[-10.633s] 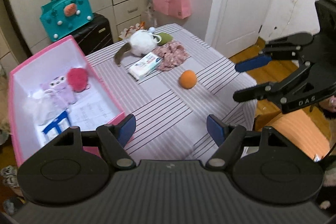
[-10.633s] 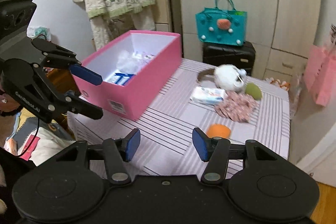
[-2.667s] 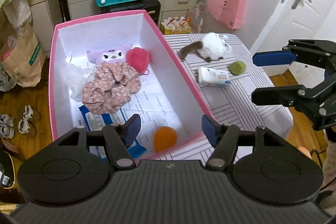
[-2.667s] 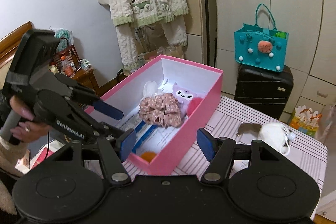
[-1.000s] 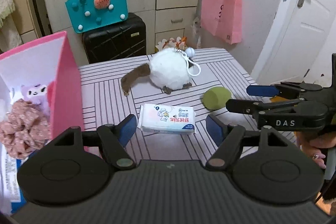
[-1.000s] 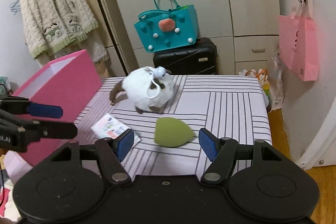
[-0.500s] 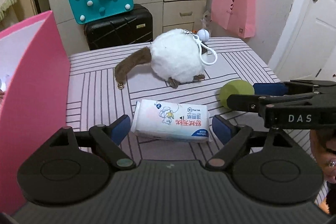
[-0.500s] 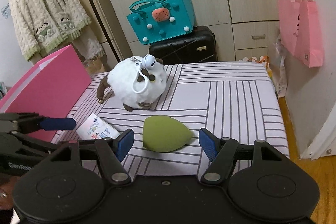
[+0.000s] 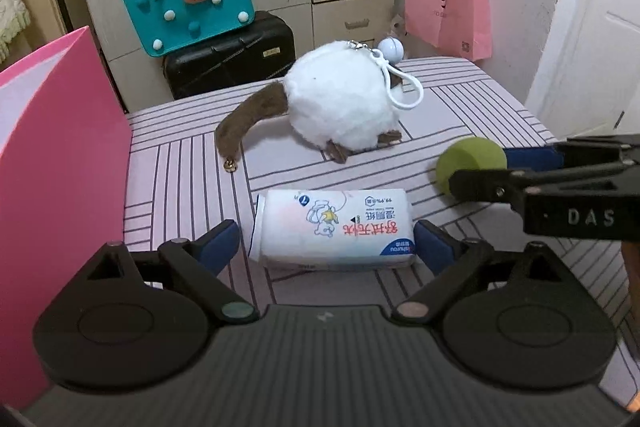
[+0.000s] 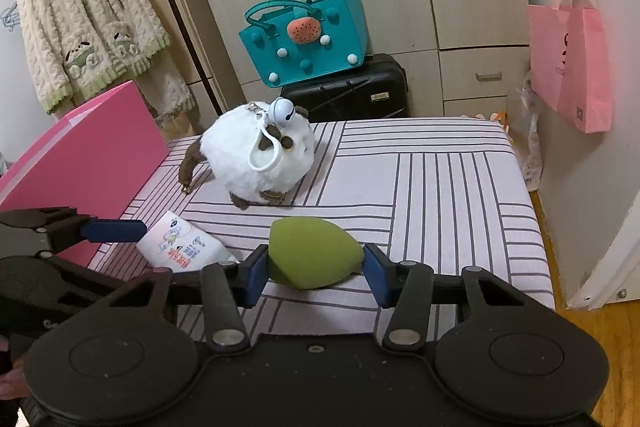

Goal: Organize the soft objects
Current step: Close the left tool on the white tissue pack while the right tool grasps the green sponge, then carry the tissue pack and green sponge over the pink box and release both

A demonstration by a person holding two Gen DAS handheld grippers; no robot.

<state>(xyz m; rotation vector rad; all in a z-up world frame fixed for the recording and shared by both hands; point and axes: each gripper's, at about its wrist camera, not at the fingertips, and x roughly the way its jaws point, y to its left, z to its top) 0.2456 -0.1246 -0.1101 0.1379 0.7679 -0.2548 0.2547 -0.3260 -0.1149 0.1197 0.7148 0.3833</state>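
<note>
Straddling white plastic wet-wipe pack (image 9: 334, 229): left gripper (image 9: 326, 245), jaws widening, pads clear | right gripper (image 10: 314, 273): closing onto green teardrop sponge (image 10: 314, 253), pads touching.

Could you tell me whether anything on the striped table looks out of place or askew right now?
Nothing is spilled or damaged. The wipes pack lies flat but upside down to the left camera, between the open left gripper. The white plush toy lies on its side. The green sponge sits between the closing right gripper.
</note>
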